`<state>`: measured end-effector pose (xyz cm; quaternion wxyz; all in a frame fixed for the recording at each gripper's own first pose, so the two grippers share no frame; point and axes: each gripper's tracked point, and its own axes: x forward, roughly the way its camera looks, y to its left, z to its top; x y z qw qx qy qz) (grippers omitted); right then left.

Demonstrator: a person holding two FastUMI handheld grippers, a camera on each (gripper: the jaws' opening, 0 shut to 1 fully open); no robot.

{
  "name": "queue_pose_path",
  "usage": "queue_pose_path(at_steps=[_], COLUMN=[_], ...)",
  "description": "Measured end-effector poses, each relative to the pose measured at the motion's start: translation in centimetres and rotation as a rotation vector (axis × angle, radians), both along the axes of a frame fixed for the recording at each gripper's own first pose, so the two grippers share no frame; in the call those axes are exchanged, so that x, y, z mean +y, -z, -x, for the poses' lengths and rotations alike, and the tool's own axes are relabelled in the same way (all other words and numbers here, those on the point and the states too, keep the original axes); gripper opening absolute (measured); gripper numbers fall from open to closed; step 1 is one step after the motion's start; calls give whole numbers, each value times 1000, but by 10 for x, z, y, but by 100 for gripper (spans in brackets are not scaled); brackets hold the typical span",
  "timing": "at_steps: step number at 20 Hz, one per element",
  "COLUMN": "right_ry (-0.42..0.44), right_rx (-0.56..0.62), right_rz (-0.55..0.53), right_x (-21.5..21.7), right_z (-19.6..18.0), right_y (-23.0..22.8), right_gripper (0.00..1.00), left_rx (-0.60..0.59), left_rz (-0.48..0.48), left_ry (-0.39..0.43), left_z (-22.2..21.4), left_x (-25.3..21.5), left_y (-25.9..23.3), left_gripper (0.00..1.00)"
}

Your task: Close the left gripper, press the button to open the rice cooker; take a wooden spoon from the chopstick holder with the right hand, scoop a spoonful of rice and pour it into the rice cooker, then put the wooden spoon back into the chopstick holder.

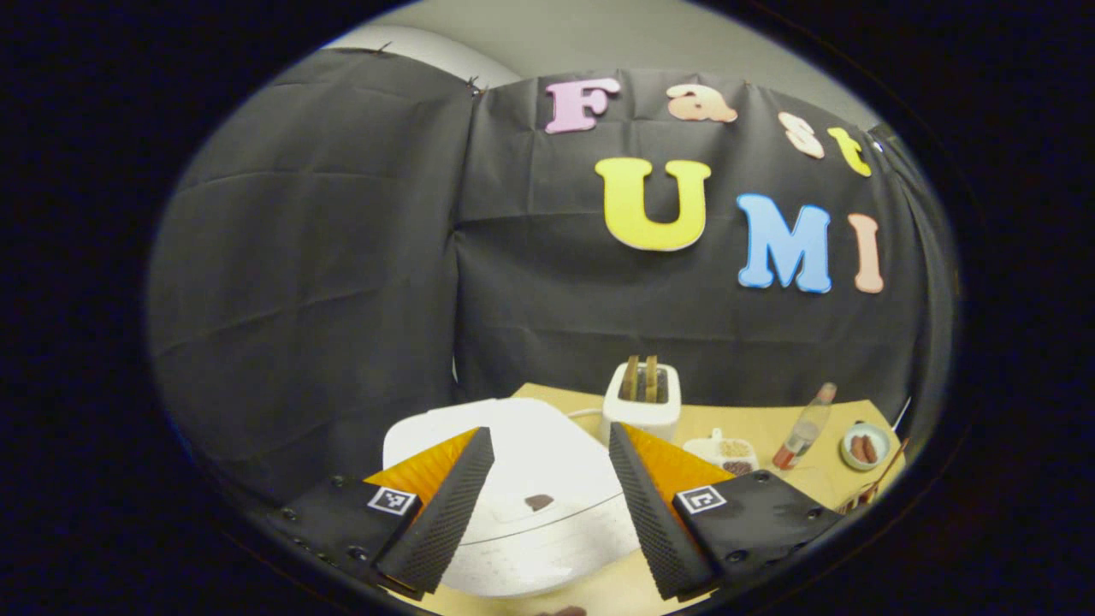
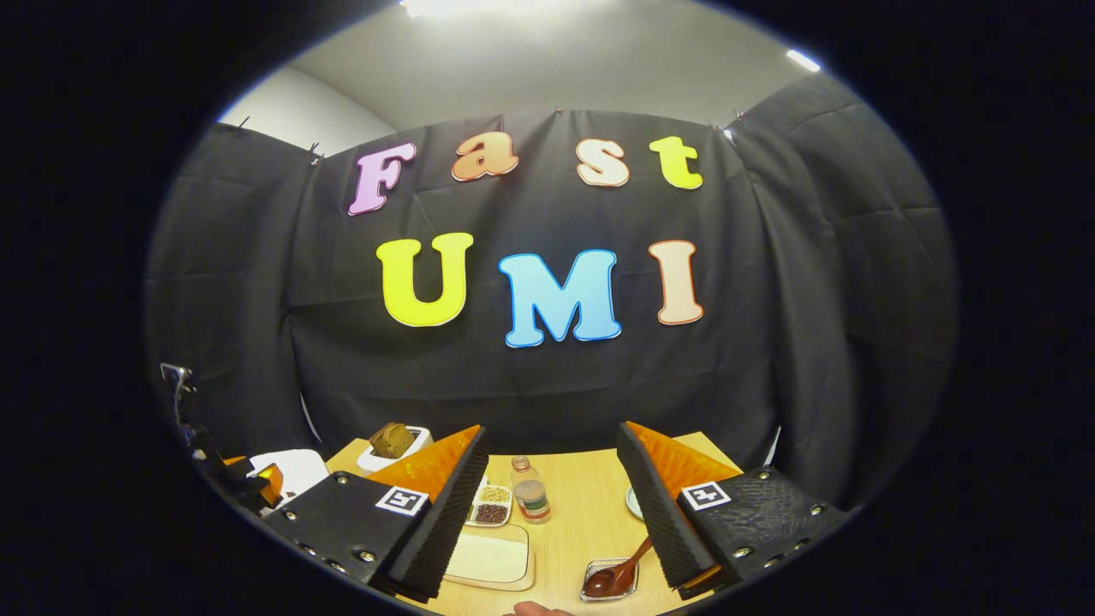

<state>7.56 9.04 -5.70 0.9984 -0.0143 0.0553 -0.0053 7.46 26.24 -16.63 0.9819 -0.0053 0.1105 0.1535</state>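
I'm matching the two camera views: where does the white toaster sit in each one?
Left gripper view: the toaster, holding bread, stands just right of centre, low.
Right gripper view: the toaster stands lower left, smaller.
Shared landmark: the bottle, to the toaster's right in both.

toaster (image 1: 641,402) holding bread, bottle (image 2: 531,499), sausage bowl (image 1: 864,447)

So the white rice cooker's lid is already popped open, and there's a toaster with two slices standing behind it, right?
Not quite. In the left gripper view the rice cooker is still closed, its lid flat, with the left gripper held over it, jaws apart. The rest holds: the toaster with two slices does stand behind it on the table.
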Motion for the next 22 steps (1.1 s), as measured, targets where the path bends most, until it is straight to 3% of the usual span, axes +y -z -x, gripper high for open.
queue_pose_path(at_steps=[5, 8, 12, 17, 22], right_ry=[-19, -43, -74, -96, -119], right_rx=[-45, -57, -75, -77, -38], right_rz=[-7, 10, 52, 54, 17], right_x=[-20, -35, -55, -77, -85], right_z=[2, 4, 7, 17, 14], right_y=[-20, -28, -38, -37, -25], right_gripper=[92, 92, 92, 92, 92], left_rx=[-156, -186, -222, -224, -223], left_rz=[28, 56, 63, 56, 19], left_ry=[114, 190, 225, 224, 196], left_z=[14, 24, 38, 48, 55], left_x=[-89, -155, -214, -251, -253], left_y=[-104, -130, -144, -143, -149], left_gripper=[95, 95, 96, 96, 96])
